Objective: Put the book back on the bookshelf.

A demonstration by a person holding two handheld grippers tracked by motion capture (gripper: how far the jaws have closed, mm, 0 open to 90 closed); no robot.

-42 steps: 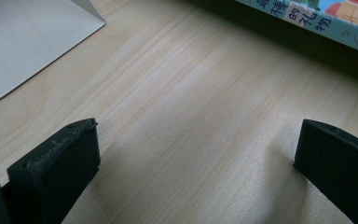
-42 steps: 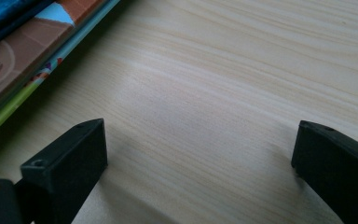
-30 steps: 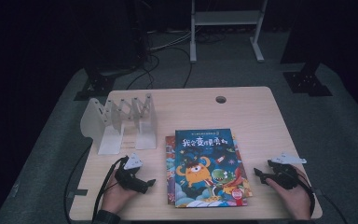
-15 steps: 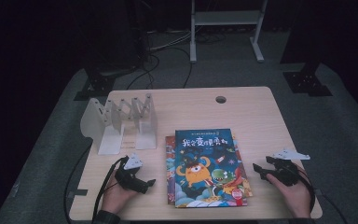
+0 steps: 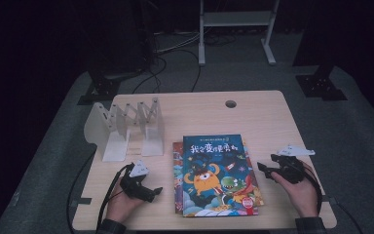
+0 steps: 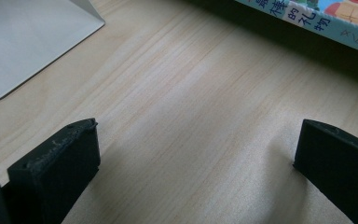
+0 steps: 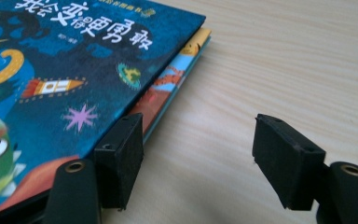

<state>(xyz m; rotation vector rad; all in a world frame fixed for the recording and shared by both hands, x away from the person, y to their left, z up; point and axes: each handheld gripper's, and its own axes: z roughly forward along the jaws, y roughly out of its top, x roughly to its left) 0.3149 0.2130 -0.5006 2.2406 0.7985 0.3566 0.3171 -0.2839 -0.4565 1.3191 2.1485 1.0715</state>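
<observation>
High view: glossy blue picture book [image 5: 219, 173] tops stack at worktop [image 5: 263, 117] centre, white accordion rack [image 5: 126, 129] rear-left. Right claw [image 7: 198, 147] view: jaws apart, just narrowing, nothing between, beside stacked book edges. Left claw [image 6: 196, 154] view: jaws wide apart over bare pale woodgrain.

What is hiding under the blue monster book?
Under the blue monster book lies another book; its colourful edges stick out at the side. Its cover picture is mostly covered, and I cannot tell whether more books lie below.
</observation>
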